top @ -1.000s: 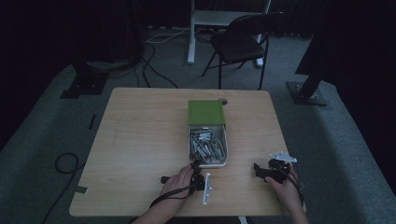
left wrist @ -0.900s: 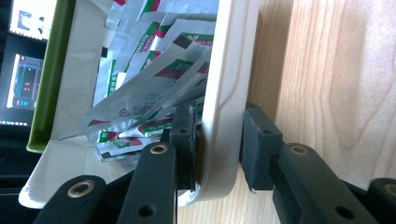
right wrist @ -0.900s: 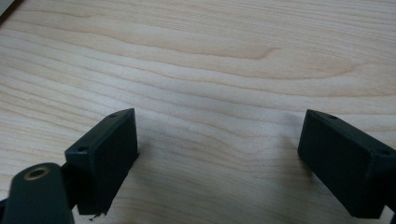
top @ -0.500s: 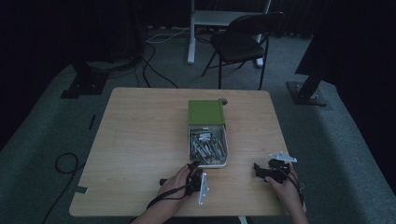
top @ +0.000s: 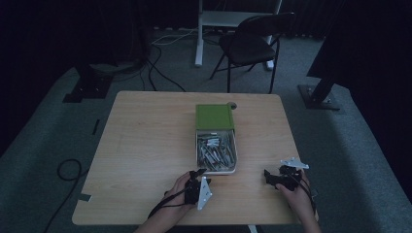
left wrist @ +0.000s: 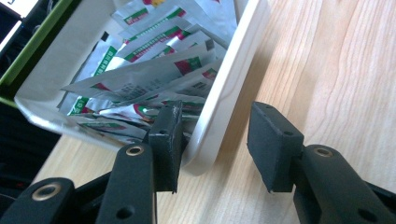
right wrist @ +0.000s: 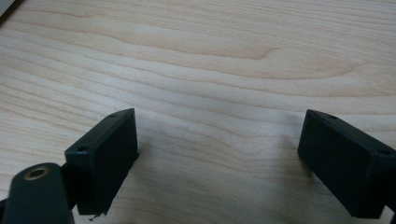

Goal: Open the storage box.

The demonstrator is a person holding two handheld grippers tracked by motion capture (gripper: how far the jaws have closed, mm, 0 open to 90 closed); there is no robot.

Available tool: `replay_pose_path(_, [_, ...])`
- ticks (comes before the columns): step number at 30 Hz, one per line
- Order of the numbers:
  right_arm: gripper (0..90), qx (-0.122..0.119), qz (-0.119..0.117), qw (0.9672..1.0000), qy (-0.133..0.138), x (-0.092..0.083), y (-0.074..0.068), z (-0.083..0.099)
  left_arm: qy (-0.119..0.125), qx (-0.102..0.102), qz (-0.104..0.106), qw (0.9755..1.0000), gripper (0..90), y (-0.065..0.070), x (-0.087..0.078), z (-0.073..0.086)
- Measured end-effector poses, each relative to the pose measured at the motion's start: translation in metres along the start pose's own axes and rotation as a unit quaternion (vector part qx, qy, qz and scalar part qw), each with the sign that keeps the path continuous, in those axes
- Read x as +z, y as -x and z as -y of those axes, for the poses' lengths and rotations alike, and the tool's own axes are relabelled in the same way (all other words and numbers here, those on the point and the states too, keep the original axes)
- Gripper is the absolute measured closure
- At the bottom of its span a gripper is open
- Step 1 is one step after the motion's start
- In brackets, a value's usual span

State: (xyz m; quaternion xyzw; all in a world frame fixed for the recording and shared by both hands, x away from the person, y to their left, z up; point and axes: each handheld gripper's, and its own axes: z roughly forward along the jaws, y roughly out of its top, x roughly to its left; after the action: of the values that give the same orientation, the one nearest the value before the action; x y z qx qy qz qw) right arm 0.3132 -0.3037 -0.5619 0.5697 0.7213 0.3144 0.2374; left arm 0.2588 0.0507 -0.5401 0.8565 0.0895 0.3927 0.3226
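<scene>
- A person seated at a light wooden table [top: 145, 145] works a hand-held claw in each hand, forearms entering from the near edge.
- The left claw [left wrist: 212, 140] sits at the near corner of a white tray [left wrist: 233, 84]; its jaws have just been opening and stand partly apart, straddling the tray's rim without pressing on it, one jaw inside among the packets, the other outside over bare wood.
- The tray, near the table's middle and reaching toward the person, is heaped with silver foil sachets [left wrist: 140, 79] printed with green and red bands, lying loose at all angles.
- A green lid [top: 214, 117] rests at the tray's far end.
- The right claw [right wrist: 217, 163] hovers over bare tabletop well to the right of the tray, jaws spread wide with nothing between them.
- Beyond the table, a dark folding chair [top: 250, 43] stands on grey carpet with cables [top: 160, 58] trailing across the floor.
</scene>
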Motion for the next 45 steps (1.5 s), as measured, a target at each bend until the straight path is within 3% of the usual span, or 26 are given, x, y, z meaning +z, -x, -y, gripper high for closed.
replay_pose_path(5, [11.6, 0.0, 0.0, 1.0, 0.0, 0.0, 0.0, 0.0, 0.011, -0.039, 0.015, 0.9991, 56.7, -0.005, -0.008, 0.003])
replay_pose_path(15, [11.6, 0.0, 0.0, 1.0, 0.0, 0.0, 0.0, 0.0, 0.022, -0.077, 0.018, 0.9966, 55.2, -0.014, -0.024, 0.012])
replay_pose_path(21, [11.6, 0.0, 0.0, 1.0, 0.0, 0.0, 0.0, 0.0, 0.022, -0.101, 0.023, 0.9944, 55.2, -0.021, -0.032, 0.021])
replay_pose_path(25, [11.6, 0.0, 0.0, 1.0, 0.0, 0.0, 0.0, 0.0, 0.021, -0.126, 0.022, 0.9915, 53.4, -0.025, -0.035, 0.03])
replay_pose_path(31, [11.6, -0.001, 0.0, 1.0, 0.0, 0.0, 0.0, 0.0, 0.015, -0.16, 0.009, 0.987, 53.5, -0.032, -0.04, 0.045])
replay_pose_path(39, [11.6, -0.001, 0.0, 1.0, 0.0, 0.0, 0.0, 0.0, 0.007, -0.212, -0.006, 0.9772, 50.7, -0.047, -0.043, 0.068])
replay_pose_path(45, [11.6, -0.001, 0.0, 1.0, 0.0, 0.0, 0.0, 0.0, 0.002, -0.25, -0.015, 0.968, 48.1, -0.059, -0.049, 0.084])
